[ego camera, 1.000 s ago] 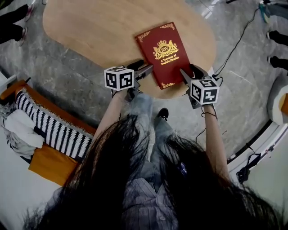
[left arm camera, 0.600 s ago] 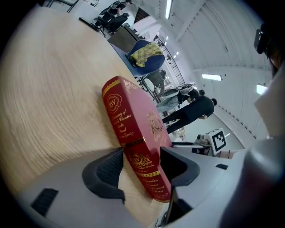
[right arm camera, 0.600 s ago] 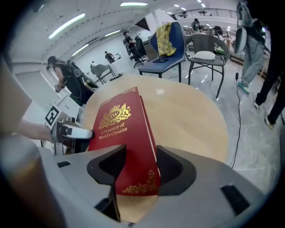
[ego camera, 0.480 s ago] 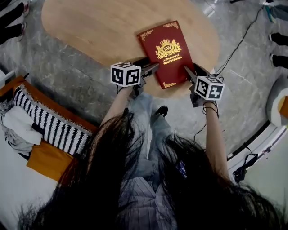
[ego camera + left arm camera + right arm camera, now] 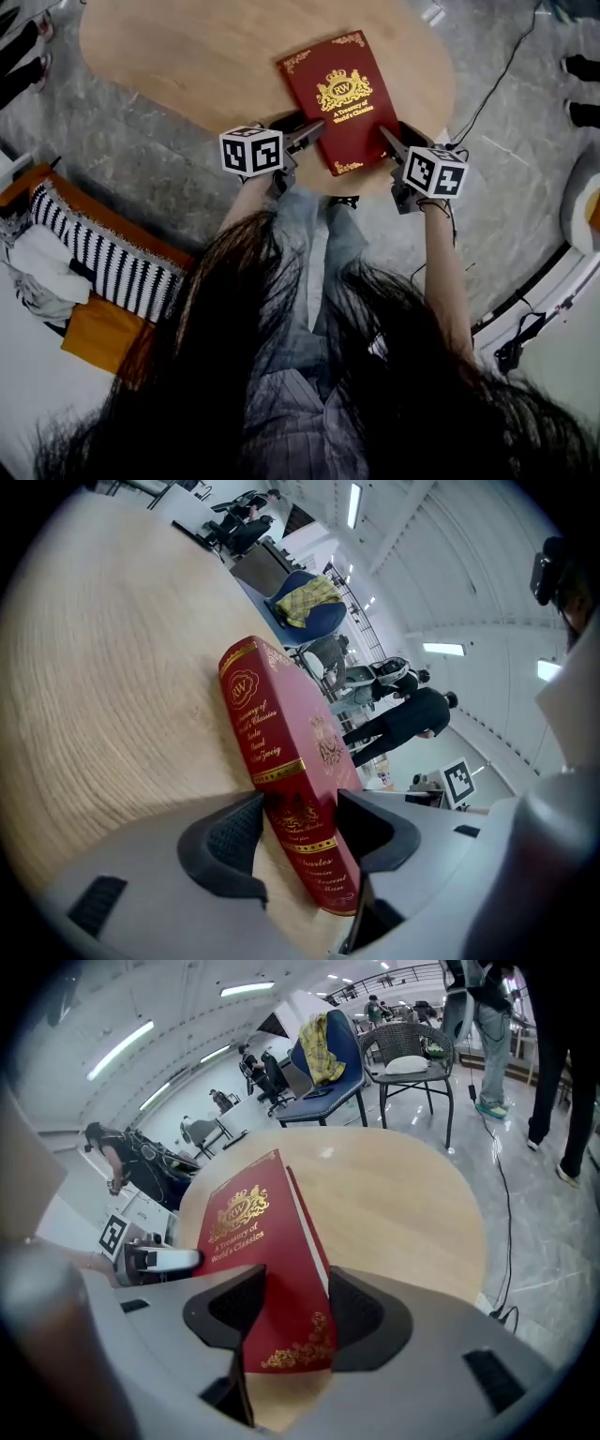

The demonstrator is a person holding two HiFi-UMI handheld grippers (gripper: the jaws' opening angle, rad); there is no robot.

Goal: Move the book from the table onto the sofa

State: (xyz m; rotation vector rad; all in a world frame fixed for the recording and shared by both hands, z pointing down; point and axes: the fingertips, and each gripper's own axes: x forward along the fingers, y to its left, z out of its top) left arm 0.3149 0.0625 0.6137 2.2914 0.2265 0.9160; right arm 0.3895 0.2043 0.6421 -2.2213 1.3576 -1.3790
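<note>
A dark red book [image 5: 336,98] with gold print lies on the oval wooden table [image 5: 187,56], its near end at the table's front edge. My left gripper [image 5: 309,134] grips the book's near left corner. In the left gripper view its jaws [image 5: 300,832] straddle the gold-lettered spine [image 5: 272,761], and both pads touch it. My right gripper [image 5: 392,142] holds the near right corner. There the jaws [image 5: 298,1312] are closed across the cover [image 5: 253,1241] and page edge. The sofa [image 5: 103,272], orange with a striped throw, shows at the lower left.
Grey stone floor surrounds the table. A black cable [image 5: 497,84] runs across the floor at right. Shoes of people stand at the far left [image 5: 23,56] and far right [image 5: 581,89]. Chairs [image 5: 403,1054] and people stand beyond the table's far side.
Both grippers have edged in and forward onto the book's near corners. The book still lies on the table in about the same place.
</note>
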